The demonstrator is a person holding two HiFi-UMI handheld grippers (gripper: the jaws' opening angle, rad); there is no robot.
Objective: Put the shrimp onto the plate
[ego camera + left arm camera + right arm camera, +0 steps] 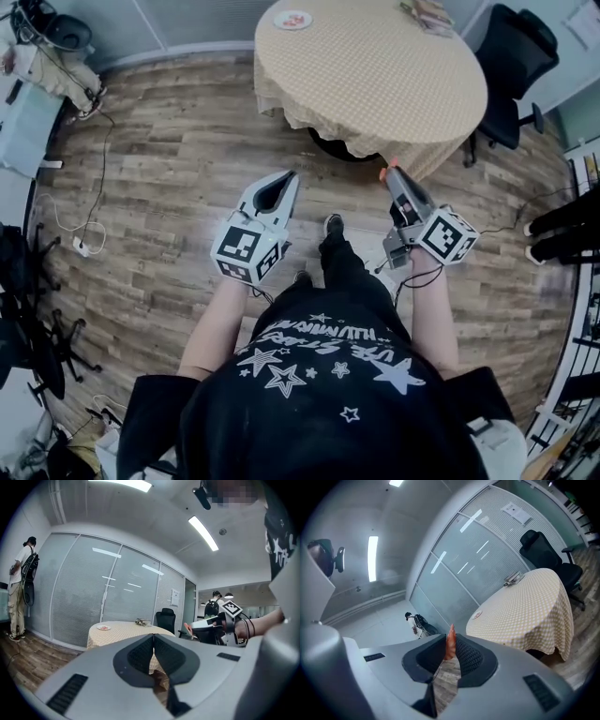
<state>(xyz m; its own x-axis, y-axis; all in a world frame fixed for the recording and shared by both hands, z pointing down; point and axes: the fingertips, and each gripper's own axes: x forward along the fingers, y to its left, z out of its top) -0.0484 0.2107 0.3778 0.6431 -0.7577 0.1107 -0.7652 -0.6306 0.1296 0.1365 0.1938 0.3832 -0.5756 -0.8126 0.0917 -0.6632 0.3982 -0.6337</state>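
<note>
Short of the bench (394, 84) | right tongs (451, 638) clamp shrimp (449, 648) | left tongs (153, 638) pressed together, empty | pickup looks done; carry to plate (293, 20) and release remain

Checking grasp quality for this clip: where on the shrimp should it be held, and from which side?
Across its thicker body, closing on the two broad sides, as the right tool does now: the shrimp lies lengthwise between the jaws, narrow end poking past the tips. That tapered end would likely slip if pinched.
</note>
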